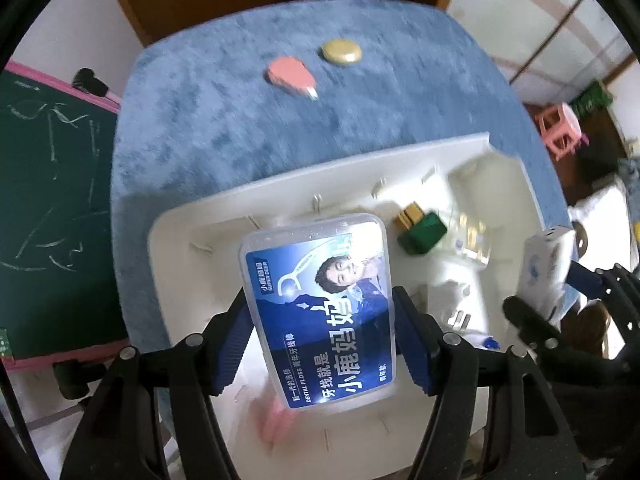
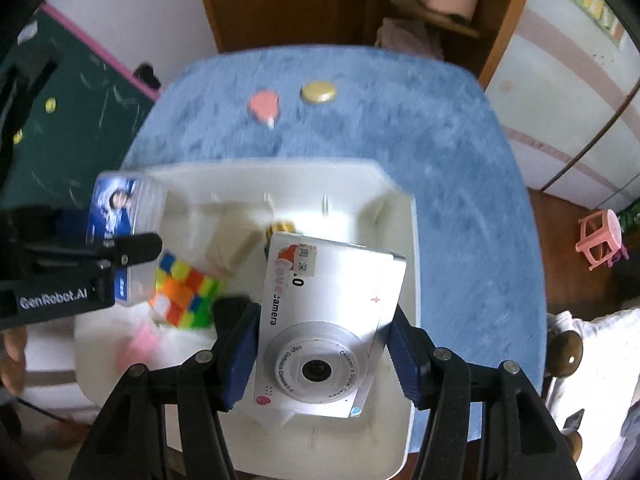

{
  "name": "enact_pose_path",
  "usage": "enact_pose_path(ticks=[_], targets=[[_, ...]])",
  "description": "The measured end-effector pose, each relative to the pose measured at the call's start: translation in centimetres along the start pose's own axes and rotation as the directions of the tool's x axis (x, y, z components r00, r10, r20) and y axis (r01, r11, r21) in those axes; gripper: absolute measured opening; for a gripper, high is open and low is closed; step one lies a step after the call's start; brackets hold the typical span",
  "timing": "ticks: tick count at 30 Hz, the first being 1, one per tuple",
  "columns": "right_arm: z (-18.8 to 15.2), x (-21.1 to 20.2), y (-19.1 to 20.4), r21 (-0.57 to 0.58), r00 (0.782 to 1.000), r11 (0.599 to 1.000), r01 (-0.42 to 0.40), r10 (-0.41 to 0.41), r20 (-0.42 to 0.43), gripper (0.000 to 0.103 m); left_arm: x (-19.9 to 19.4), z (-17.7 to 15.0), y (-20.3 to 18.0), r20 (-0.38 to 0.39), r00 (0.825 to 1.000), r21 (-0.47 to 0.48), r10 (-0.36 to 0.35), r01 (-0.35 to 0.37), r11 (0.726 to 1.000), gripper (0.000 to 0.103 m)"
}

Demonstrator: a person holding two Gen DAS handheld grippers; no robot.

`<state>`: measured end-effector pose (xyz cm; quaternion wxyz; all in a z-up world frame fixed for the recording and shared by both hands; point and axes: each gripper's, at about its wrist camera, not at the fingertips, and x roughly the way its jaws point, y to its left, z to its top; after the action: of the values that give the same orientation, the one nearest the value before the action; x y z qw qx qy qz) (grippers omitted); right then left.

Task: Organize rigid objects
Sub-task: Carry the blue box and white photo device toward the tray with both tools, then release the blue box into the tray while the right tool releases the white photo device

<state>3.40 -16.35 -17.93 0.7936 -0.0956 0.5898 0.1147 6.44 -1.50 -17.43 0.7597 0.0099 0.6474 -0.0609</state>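
Tongs on both hands hang over a white bin [image 2: 404, 240]: left tongs [image 1: 320, 344] clamp a floss box [image 1: 320, 312], right tongs [image 2: 320, 352] a toy camera [image 2: 332, 320]. Each is best lowered into a free spot, clear of the cube [image 2: 186, 294], before letting go.

Between the left gripper's [image 1: 322, 344] ribbed blue pads sits a dental floss box [image 1: 320, 312] of clear, glossy plastic with a printed paper label. The right gripper [image 2: 322, 350] clamps a toy camera [image 2: 326, 320] in smooth, shiny white plastic. Below both lies a tray [image 2: 396, 216] of matt off-white plastic. Beyond it spreads a fuzzy blue cloth [image 2: 440, 140], bearing a dull gold metallic disc [image 2: 318, 92].
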Motion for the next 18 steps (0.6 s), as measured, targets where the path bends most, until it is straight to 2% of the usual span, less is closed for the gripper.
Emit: enact_pose_path(ticks=[5,9,13,18], targets=[[-1.7,2.5,0.1,0.009,0.998,1.000,0.003,-0.003,-0.060,0.061,1.8,-0.9,-1.3,-0.035,0.997,0.092,0.067,-0.064,0.994,0.070],[-2.5,3.8,-0.1,0.027,0.996,1.000,-0.006,0.008,-0.094,0.060,3.2,-1.3,-1.9,-0.070,0.994,0.128,0.079,-0.069,0.989,0.070],[-2.8,3.7,-0.3,0.036,0.996,0.999,-0.016,0.019,-0.090,0.060,3.8,-1.4,-2.5,-0.073,0.991,0.165,0.109,-0.096,0.982,0.068],[-2.8,3.8,-0.5,0.036,0.996,0.999,-0.019,0.022,-0.086,0.061,4.4,-1.4,-2.9,-0.099,0.990,0.169,0.104,-0.086,0.982,0.068]])
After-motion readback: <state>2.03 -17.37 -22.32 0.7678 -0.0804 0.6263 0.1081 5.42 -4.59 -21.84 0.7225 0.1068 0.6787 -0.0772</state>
